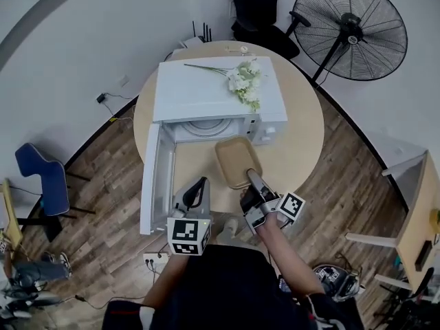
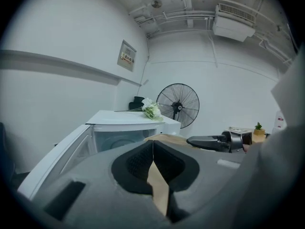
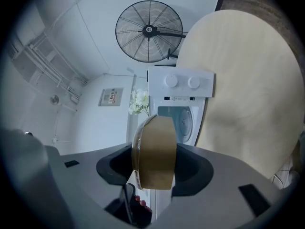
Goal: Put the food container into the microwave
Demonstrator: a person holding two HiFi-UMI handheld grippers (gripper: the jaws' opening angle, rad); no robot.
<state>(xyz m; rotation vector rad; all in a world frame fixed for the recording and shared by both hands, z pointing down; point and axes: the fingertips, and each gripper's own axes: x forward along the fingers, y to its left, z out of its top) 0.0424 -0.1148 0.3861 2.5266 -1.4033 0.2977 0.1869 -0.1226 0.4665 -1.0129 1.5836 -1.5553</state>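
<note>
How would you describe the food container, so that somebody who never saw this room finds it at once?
On the round wooden table stands a white microwave with its door open. Just before its opening, the right gripper holds the food container: flat, tan, with rounded corners, darker than the pale tabletop.

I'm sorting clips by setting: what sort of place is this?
Probably an office or lab room, not a home kitchen: the microwave sits on a round table, with a pedestal fan and a black office chair nearby.
</note>
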